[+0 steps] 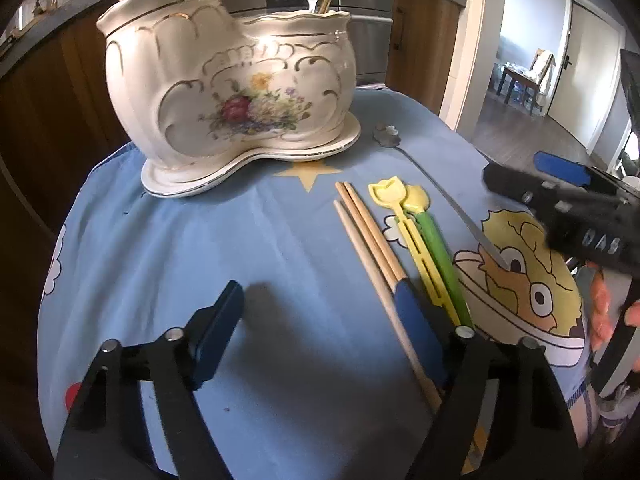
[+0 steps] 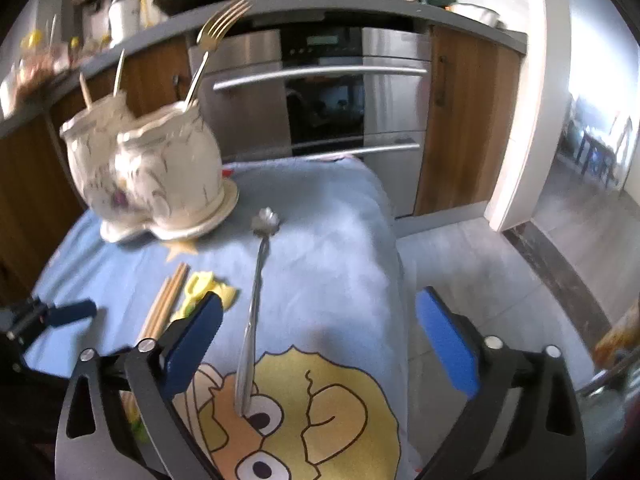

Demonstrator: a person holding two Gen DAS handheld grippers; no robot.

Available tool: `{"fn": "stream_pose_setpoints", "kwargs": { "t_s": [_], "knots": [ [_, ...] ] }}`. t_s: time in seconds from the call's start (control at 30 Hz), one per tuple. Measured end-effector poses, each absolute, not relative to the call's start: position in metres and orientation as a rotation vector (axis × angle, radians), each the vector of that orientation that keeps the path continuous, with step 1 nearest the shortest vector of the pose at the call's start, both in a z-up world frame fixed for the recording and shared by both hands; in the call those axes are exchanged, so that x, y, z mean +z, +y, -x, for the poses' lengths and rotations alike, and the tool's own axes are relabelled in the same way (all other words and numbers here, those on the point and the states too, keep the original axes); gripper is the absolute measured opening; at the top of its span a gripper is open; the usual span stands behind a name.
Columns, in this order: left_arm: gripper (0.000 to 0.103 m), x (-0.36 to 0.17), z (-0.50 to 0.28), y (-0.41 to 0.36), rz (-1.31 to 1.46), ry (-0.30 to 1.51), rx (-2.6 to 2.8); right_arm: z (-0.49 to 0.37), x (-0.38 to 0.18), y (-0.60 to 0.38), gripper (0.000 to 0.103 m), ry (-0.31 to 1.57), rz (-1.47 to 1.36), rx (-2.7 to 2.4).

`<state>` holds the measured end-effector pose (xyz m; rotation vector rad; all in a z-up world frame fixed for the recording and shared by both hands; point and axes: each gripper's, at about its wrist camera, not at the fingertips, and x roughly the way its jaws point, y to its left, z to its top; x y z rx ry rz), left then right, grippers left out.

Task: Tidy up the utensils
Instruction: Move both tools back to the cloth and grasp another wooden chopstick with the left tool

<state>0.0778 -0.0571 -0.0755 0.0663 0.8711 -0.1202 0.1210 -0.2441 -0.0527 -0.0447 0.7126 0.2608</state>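
- Chopsticks [image 1: 372, 240]: on the bench, front-right of the ceramic holder [image 1: 232, 80]; long axis runs toward the holder.
- Left gripper [image 1: 320, 336]: fingers wide, nothing held; right finger [image 1: 416, 320] at the chopsticks' near ends; nearer hand.
- Right gripper [image 2: 320, 344]: fingers wide, empty, straddling the flower-ended spoon [image 2: 256, 292].

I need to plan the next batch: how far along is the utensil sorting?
Partly done: chopsticks and a gold fork already stand in the ceramic holder. Nothing is gripped; both grippers' jaws are open. Left: three wooden chopsticks, two yellow tulip utensils, one silver spoon.
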Motion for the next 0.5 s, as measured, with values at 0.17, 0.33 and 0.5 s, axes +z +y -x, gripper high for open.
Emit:
{"fn": "stream_pose_setpoints", "kwargs": {
  "t_s": [0.17,0.33,0.5],
  "knots": [
    [0.058,-0.076,-0.082,-0.063,-0.068,0.895,-0.158,-0.125,-0.059,-0.236,0.061,0.756,0.07,0.285],
    [0.043,-0.077,-0.088,-0.07,-0.096,0.892,-0.191,-0.138,-0.065,-0.225,0.039,0.809,0.063,0.343],
    [0.014,-0.075,-0.103,-0.058,-0.065,0.909,-0.229,-0.149,-0.071,-0.211,0.02,0.853,0.059,0.399]
  ]
}}
